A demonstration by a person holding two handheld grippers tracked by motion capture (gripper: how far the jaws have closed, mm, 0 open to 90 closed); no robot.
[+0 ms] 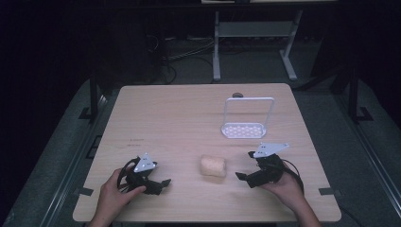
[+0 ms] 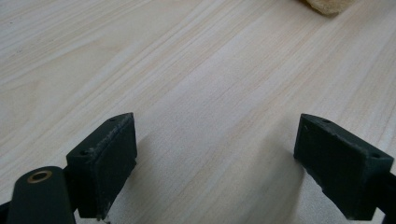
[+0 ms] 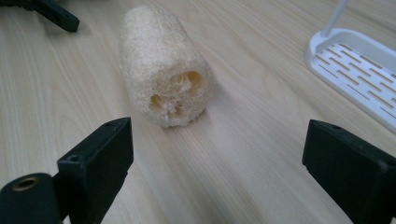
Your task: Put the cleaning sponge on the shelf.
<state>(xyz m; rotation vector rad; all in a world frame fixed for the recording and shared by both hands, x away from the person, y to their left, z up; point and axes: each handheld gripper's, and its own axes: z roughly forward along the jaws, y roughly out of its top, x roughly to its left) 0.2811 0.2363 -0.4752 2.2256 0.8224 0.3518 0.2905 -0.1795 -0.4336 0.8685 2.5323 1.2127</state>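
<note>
A pale, cylindrical loofah sponge (image 1: 213, 165) lies on its side on the wooden table (image 1: 189, 109), near the front edge and about midway between the two hand-held grippers. In the right gripper view the loofah sponge (image 3: 163, 65) shows a fibrous end face with several hollow channels, turned toward the camera.

The left hand-held gripper (image 1: 158, 184) rests low over the table to the left of the sponge, held in the person's left hand (image 1: 113, 194). In the left gripper view its jaws stand wide apart with nothing but bare wood between them; a corner of the sponge (image 2: 327, 5) lies at the top edge, well apart from the jaws.

The right hand-held gripper (image 1: 243, 165) sits just to the right of the sponge, held in the person's right hand (image 1: 283, 187). Its jaws are likewise spread wide and hold nothing; the sponge lies ahead of them, nearer the left jaw, without contact.

A white perforated tray (image 1: 243, 130) with an upright wire handle stands farther back on the table, behind the right hand-held gripper.
</note>
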